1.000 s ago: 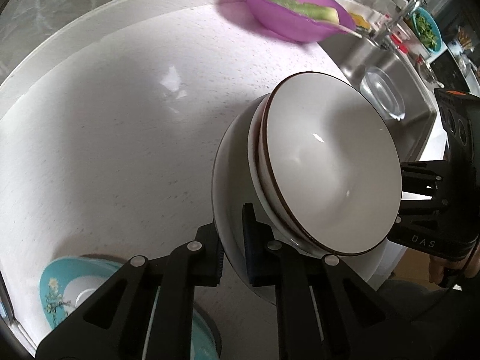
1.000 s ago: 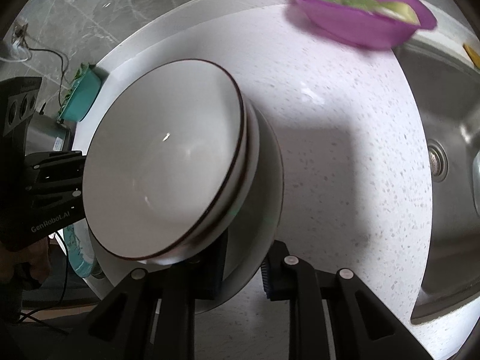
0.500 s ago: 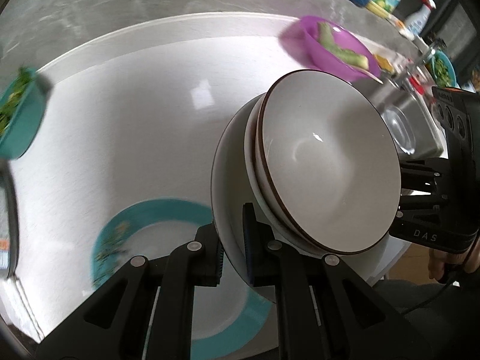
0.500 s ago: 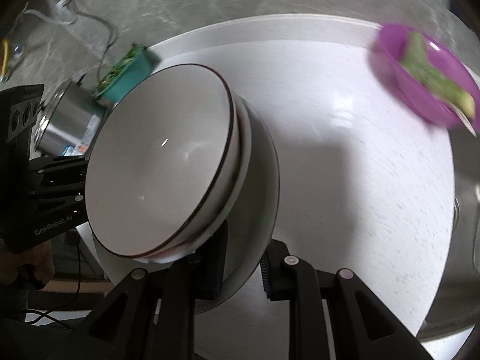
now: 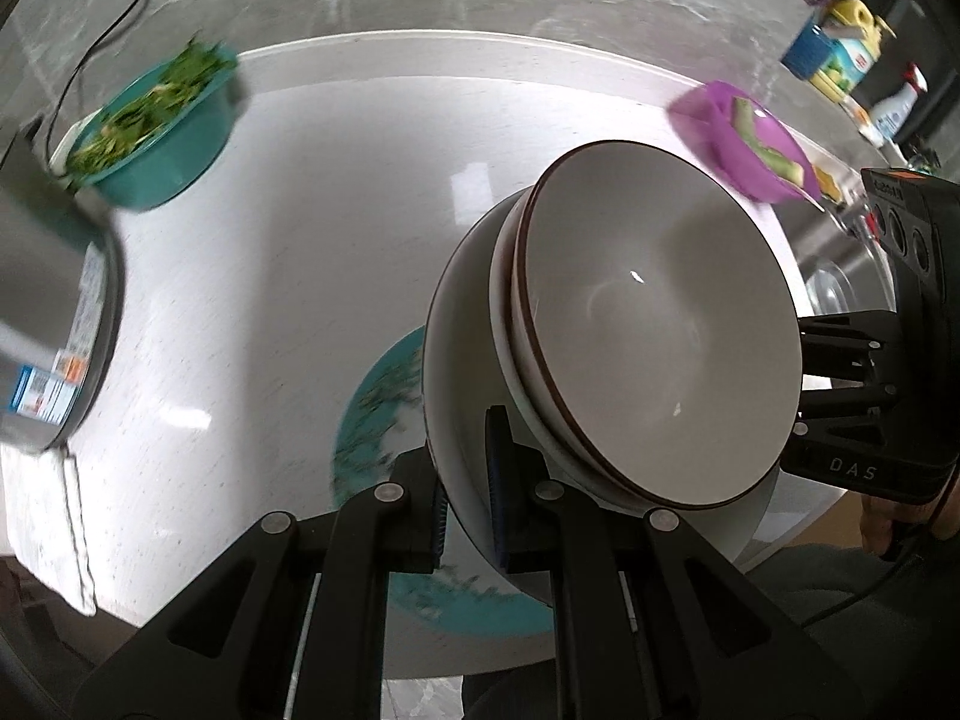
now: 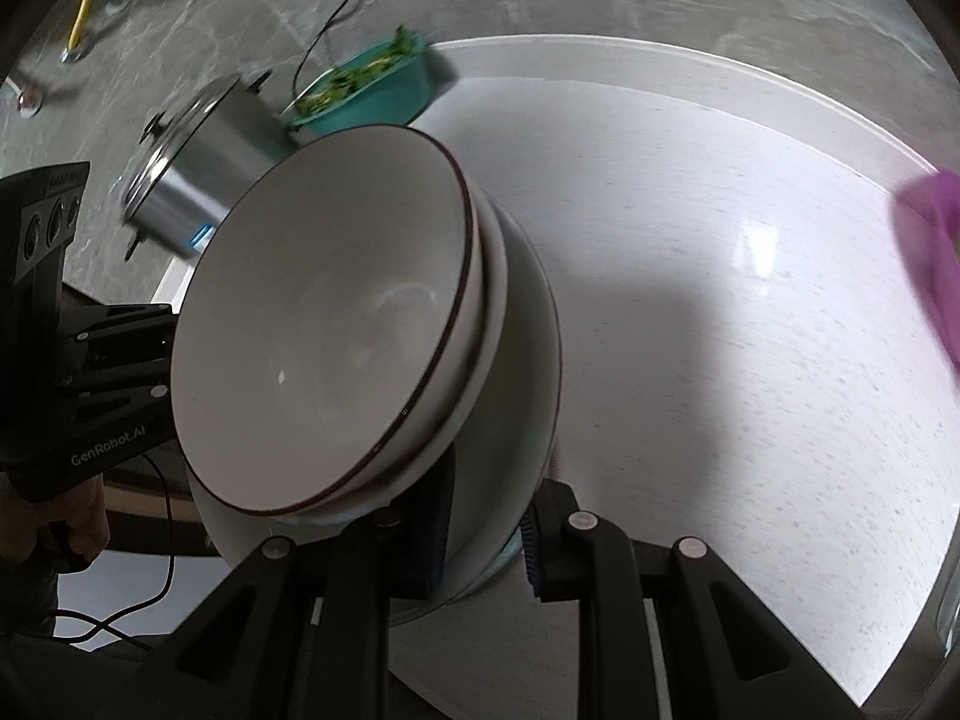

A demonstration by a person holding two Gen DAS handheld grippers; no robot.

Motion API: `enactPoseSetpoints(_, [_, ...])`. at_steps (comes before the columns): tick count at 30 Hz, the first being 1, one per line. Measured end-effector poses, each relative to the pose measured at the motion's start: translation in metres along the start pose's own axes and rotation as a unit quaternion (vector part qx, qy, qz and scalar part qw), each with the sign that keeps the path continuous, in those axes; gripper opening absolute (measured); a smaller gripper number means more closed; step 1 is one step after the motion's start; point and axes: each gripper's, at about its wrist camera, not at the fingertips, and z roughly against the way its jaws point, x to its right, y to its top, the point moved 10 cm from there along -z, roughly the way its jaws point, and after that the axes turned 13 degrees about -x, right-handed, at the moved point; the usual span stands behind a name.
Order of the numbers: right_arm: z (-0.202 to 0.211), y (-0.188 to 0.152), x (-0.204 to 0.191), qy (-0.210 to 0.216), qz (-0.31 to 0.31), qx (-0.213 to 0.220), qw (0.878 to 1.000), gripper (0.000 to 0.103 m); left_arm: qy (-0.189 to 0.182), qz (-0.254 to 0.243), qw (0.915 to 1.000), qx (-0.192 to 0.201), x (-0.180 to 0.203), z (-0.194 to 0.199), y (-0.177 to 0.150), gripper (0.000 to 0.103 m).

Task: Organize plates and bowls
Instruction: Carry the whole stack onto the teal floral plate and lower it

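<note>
A white plate [image 5: 459,372] carries two stacked white bowls with brown rims [image 5: 654,336]. My left gripper [image 5: 468,501] is shut on the plate's near rim. My right gripper [image 6: 486,531] is shut on the opposite rim of the same plate [image 6: 528,360], with the bowls [image 6: 324,324] above it. The stack is held in the air, tilted, over a teal patterned plate [image 5: 372,414] that lies on the white counter [image 5: 300,252]. Each gripper body shows in the other's view.
A teal bowl of greens [image 5: 156,126] and a steel pot [image 5: 42,330] stand at the left. A purple bowl with green pieces [image 5: 744,144] stands at the back right, with a sink [image 5: 840,288] and bottles beyond. A cloth [image 5: 42,522] lies at the counter's left edge.
Both grippers have carried the plate and bowls leftward along the counter. The teal plate now lies under the stack. The teal bowl and pot have come into view, and the purple bowl has slid right.
</note>
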Motion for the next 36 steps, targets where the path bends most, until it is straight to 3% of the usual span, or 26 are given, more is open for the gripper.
enactPoseSetpoints(8, [-0.022, 0.004, -0.026, 0.001, 0.018, -0.022, 1.000, 0.022, -0.007, 0.018, 0.9997, -0.011, -0.033, -0.012, -0.025, 0.009])
enactPoseSetpoints(19, [-0.066, -0.013, -0.022, -0.005, -0.004, -0.054, 0.999, 0.022, -0.023, 0.020, 0.9988, -0.039, -0.043, -0.059, -0.051, 0.010])
enactPoseSetpoints(36, [-0.083, -0.013, -0.021, -0.022, -0.011, -0.044, 0.999, 0.022, -0.017, 0.011, 0.9990, -0.041, -0.051, -0.086, -0.053, 0.010])
